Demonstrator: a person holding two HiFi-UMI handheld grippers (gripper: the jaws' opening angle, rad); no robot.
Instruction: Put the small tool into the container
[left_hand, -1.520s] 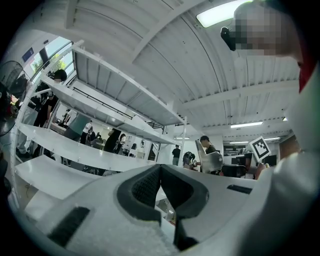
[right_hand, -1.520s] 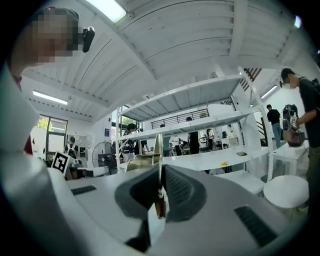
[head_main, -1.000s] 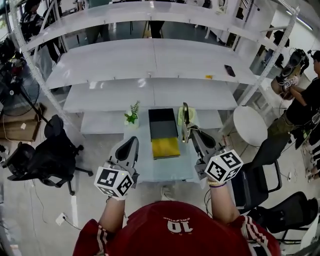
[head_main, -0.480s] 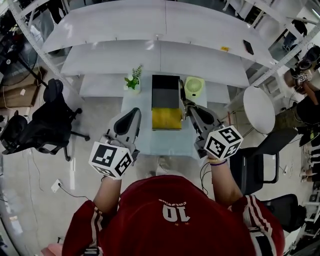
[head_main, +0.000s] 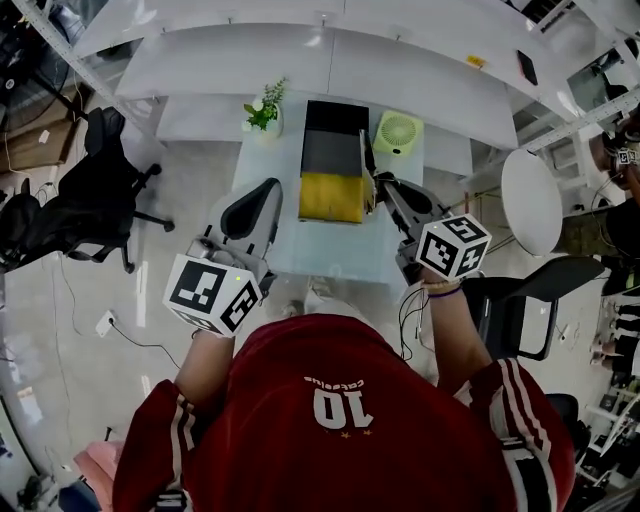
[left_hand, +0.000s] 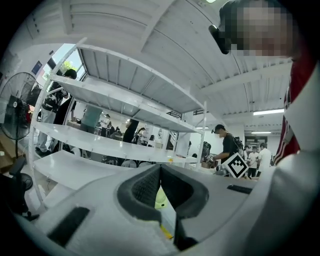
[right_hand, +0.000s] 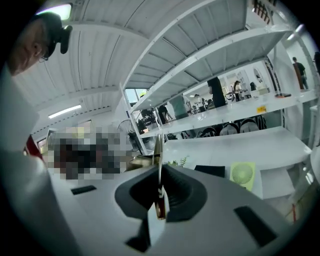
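Right gripper view: small tool pinched edge-on, blade sticking up past the tips

So the right gripper is clamped on the lower end of it. In the head view it sits just beside the right edge of the container, above the table, not inside yet. The left gripper has its jaws together with nothing in them and is off to the container's left. The tool looks like a thin, flat metal strip, so I'd guess it's light, stiff and a bit slick. Held low like that it could pivot in the pads, so a grip nearer its middle seems safer to me.
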